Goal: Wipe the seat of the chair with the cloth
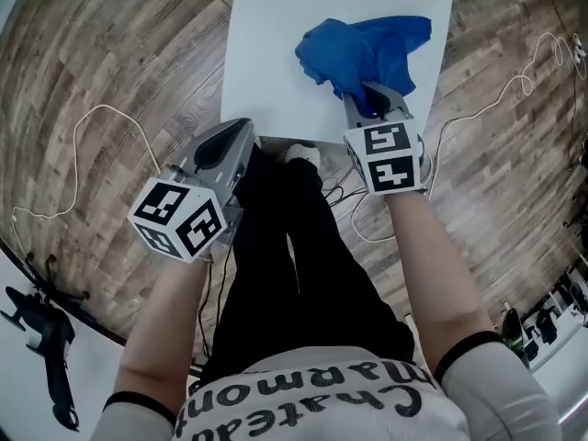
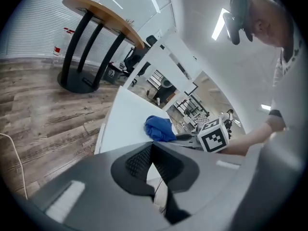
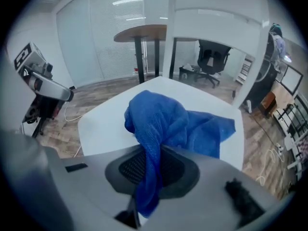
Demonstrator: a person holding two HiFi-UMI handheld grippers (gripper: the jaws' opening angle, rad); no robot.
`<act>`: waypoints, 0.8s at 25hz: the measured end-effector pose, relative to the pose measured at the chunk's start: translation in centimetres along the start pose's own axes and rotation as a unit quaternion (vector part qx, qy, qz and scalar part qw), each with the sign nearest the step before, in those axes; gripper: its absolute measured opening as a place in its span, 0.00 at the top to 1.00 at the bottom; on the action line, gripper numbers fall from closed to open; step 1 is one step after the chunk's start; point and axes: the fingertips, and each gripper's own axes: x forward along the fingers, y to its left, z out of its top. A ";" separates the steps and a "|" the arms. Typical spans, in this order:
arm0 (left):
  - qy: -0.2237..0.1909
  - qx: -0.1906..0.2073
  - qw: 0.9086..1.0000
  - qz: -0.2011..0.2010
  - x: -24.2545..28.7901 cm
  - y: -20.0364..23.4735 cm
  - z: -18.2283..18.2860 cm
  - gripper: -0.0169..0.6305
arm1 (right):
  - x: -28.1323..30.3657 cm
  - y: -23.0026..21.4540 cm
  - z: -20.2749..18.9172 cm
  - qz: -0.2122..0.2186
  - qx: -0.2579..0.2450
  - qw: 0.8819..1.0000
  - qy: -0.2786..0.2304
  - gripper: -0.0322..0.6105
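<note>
Cloth [image 1: 363,49]: blue, bunched, lying on the far right part of the white seat [image 1: 276,44], with 1 flap spread toward the right edge. The near end of the cloth runs back into the right gripper [image 1: 374,99]. In the right gripper view its jaws are clamped on a hanging fold, with the rest heaped on the seat just ahead of them. The rest of the seat is bare.

Left gripper [image 1: 239,131]: off the seat, at its near left corner, well apart from the cloth. In its own view the jaws are together with nothing between them.

Chair back [image 3: 216,13]: white, at the far side of the seat.

Person stands at the seat's near edge, black trousers [image 1: 294,265], 1 gripper per hand.

Around: wood-plank floor [image 1: 110,72] with a thin cable [image 1: 92,118] looping to the left. A round table [image 2: 103,16] on dark legs and a black office chair [image 3: 211,57] stand further off.
</note>
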 end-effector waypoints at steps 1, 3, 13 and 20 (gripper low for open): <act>0.006 0.005 1.000 -0.008 0.5 -0.8 0.0 0.96 | -0.5 -1.0 -0.9 -0.012 0.007 1.000 0.004 0.86; 0.016 0.014 1.000 -0.022 1.2 -2.1 -0.2 0.96 | -1.5 -2.8 -2.6 -0.034 0.032 0.999 0.013 0.86; 0.032 0.032 0.998 -0.043 3.0 -5.4 -0.8 0.96 | -6.2 -9.7 -10.1 -0.119 0.130 0.984 0.033 0.86; 0.029 0.032 0.998 -0.038 2.3 -5.6 -1.7 0.96 | -8.0 -10.2 -9.8 -0.146 0.107 0.983 0.021 0.86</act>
